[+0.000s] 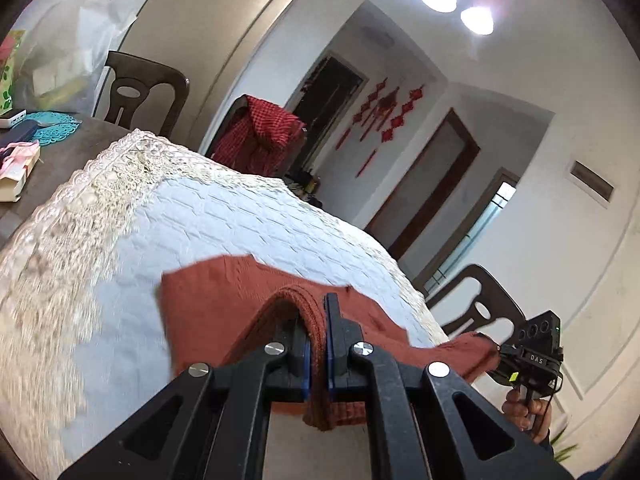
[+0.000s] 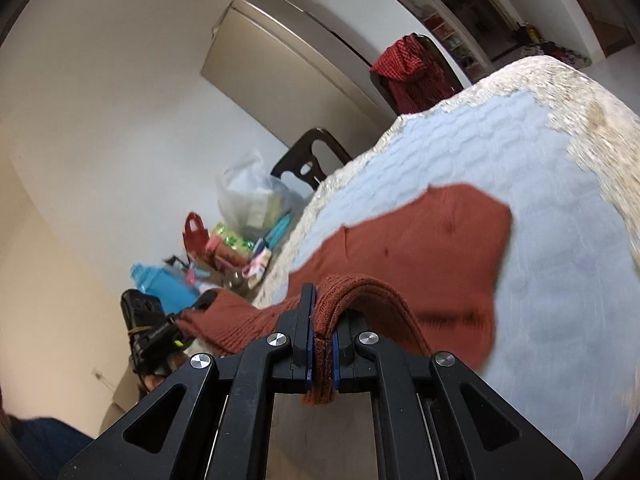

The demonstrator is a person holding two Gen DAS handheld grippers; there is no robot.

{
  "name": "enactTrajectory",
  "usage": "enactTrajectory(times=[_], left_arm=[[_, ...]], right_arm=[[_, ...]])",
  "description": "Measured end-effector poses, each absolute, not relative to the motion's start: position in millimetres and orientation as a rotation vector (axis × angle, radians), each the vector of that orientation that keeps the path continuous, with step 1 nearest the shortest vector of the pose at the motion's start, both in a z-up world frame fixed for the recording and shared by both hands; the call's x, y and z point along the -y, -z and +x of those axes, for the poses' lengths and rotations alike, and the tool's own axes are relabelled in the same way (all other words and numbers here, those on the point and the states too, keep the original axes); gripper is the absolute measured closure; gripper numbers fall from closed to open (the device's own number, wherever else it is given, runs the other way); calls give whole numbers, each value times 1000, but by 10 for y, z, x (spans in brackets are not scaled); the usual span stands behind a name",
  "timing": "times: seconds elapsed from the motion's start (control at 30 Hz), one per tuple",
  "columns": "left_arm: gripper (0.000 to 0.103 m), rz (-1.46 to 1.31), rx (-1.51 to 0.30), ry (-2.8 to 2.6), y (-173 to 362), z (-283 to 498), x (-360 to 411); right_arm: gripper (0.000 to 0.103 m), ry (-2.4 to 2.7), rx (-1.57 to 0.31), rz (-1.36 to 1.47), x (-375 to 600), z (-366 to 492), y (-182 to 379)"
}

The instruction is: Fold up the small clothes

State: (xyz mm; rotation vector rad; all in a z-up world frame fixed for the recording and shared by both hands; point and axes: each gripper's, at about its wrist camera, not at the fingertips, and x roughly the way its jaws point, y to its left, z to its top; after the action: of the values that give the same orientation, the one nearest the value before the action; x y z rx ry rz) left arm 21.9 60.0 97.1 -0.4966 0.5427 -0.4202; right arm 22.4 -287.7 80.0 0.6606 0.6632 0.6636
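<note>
Left tongs [image 1: 316, 344] and right tongs [image 2: 323, 344] each clamped on a ribbed hem of a rust-red knit garment [image 2: 420, 248], which hangs between them; its far end drapes on the worktop's pale cloth [image 1: 248, 220] near the front edge

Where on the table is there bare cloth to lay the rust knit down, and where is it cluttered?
Free: the pale blue quilted cloth beyond the rust knit garment, up to the lace border; in the right wrist view, also the stretch to the garment's right. Crowded: the dark table end beyond the lace, with boxes, a teal mat and a plastic bag. Both grippers clamp the garment.
</note>
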Motion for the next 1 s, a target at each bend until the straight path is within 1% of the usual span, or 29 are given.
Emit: enactTrajectory(times=[0.13, 0.23, 0.3, 0.37, 0.43, 0.63, 0.77, 0.87, 1.0], left_arm=[[96, -512, -599, 392, -818, 573, -607], [96, -533, -685, 352, -533, 794, -628], [96, -567, -740, 331, -341, 898, -669], [96, -592, -768, 315, -249, 941, -703], [96, -602, -765, 318, -271, 936, -708], [96, -601, -725, 311, -456, 1049, -731], [96, -636, -789, 273, -305, 1279, -766], [96, -658, -862, 236, -110, 1448, -753], [96, -671, -865, 236, -83, 1516, -734]], right_arm=[[97, -627, -689, 691, 2923, 566, -725], [97, -585, -750, 718, 2938, 800, -513], [97, -539, -829, 742, 2935, 958, -280], [97, -525, -872, 756, 2928, 1038, -152], [97, -532, -880, 757, 2918, 1072, -148], [97, -565, -837, 741, 2883, 1222, -379], [97, -554, -855, 743, 2849, 1397, -337], [95, -522, -922, 786, 2879, 1581, -124], [94, -514, -943, 813, 2902, 1684, -53]])
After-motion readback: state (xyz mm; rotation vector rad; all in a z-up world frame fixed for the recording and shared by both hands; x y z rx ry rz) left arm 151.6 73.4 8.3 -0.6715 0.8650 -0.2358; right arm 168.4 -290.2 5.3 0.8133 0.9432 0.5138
